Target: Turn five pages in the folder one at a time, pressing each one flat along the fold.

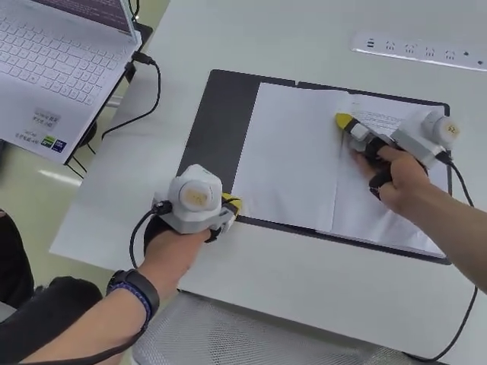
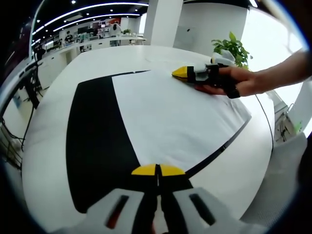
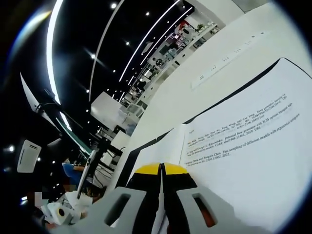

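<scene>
A black folder (image 1: 221,122) lies open on the white table, with a blank white page (image 1: 293,152) turned over its left half and a printed page (image 1: 396,198) on its right. My right gripper (image 1: 344,121) is shut, its yellow tips resting on the paper at the fold near the top. Its own view has the yellow tips (image 3: 160,169) together over the printed page (image 3: 253,146). My left gripper (image 1: 231,204) is shut at the folder's near left edge; its tips (image 2: 158,170) touch the black cover (image 2: 97,141) beside the blank page (image 2: 170,117). The right gripper (image 2: 183,72) shows across the page.
A white laptop (image 1: 61,61) sits at the left with black cables (image 1: 144,91) running toward the folder. A white power strip (image 1: 418,52) lies at the back right. The table's near edge (image 1: 251,304) is close below the folder.
</scene>
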Tool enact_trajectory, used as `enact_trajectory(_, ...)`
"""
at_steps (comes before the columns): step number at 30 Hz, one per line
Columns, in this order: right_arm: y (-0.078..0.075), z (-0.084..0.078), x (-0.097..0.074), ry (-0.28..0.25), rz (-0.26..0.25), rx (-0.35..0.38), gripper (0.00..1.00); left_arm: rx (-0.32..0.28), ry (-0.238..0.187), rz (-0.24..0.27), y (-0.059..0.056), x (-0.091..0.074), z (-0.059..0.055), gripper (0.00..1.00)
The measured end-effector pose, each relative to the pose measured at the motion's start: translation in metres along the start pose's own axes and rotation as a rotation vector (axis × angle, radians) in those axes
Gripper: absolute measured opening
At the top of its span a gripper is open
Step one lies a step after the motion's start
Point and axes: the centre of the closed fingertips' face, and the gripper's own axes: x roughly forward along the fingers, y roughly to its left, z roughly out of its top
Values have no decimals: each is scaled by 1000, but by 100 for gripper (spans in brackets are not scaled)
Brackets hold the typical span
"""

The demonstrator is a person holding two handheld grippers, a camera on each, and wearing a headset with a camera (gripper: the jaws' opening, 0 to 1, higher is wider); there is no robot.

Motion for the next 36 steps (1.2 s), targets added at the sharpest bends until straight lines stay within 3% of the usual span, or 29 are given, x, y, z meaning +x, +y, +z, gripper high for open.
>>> enact_trajectory(3, 6, -11, -10, 9, 6, -14, 0, 7, -2, -3, -1, 0, 0, 0)
enact_trajectory(9, 7, -15, -13, 28, 23, -16, 0, 18, 0, 2, -1, -1, 0, 0)
enact_trajectory(12, 35, -33, -35, 39, 27, -32, 0, 12, -8, 6, -1, -1, 0, 0)
enact_trajectory(14, 40, -36, -40, 44, 28, -32, 0, 8, -12, 6, -1, -1, 0, 0)
enact_trajectory(24, 49, -52, -60, 53, 33, -27, 0, 21, -12, 2, -1, -1, -1, 0)
enact_trajectory(36, 56, -82, -86, 105, 47, -44, 0, 31, -13, -6, -2, -2, -2, 0)
